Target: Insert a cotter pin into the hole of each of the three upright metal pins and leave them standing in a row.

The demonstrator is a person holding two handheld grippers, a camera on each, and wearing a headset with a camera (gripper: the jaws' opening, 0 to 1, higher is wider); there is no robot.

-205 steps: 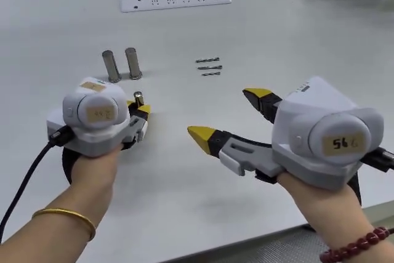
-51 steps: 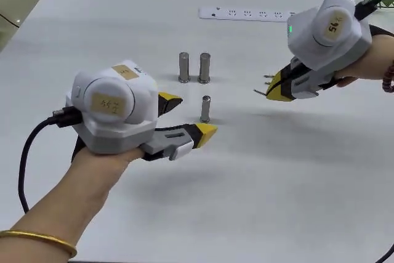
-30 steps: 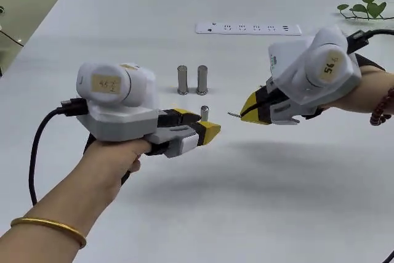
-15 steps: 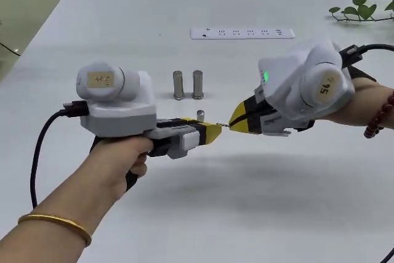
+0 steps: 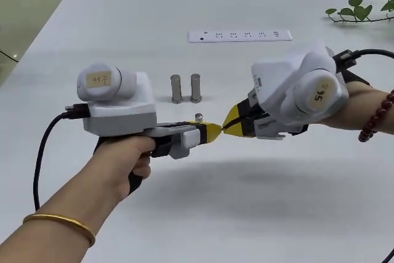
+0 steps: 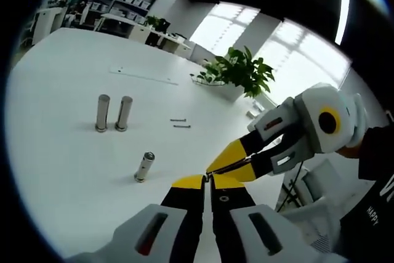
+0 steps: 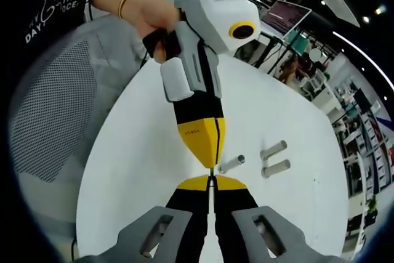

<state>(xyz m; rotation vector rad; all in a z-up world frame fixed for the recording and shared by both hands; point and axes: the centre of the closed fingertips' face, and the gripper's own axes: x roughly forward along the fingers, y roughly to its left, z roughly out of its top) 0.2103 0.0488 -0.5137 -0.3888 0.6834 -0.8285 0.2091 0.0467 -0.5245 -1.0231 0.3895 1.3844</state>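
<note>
- Tip to tip above the table (image 5: 246, 214): the left gripper (image 5: 212, 132) and the right gripper (image 5: 226, 129) meet nose to nose, both held up off the surface.
- The left gripper's yellow-tipped jaws are pressed together, with no gap in its own view. Whether they pinch anything at the very tip, I cannot tell.
- The right gripper's jaws are drawn in to a narrow slit, and a thin dark sliver, the cotter pin (image 7: 211, 172), sits clamped at their tip, pointing at the left gripper's nose.
- That cotter pin is tiny, and its far end is lost where the two noses meet. From the head view the yellow tips hide it.
- The near metal pin (image 5: 198, 117) stands upright on the table just behind the left gripper's jaws, with just its top peeking over them in the head view. The left gripper view shows it whole, standing free and apart from both grippers.
- Its hole is too small to make out.
- Further back, the back-left pin (image 5: 176, 89) and the back-right pin (image 5: 196, 87) stand upright side by side. They are very close, but whether they touch is unclear.
- Two spare cotter pins (image 6: 178, 120) lie flat on the table beyond the metal pins, one just beside the other.
- A power strip (image 5: 239, 35) lies at the far side, and a plant (image 5: 360, 9) is cut off by the frame's corner.
</note>
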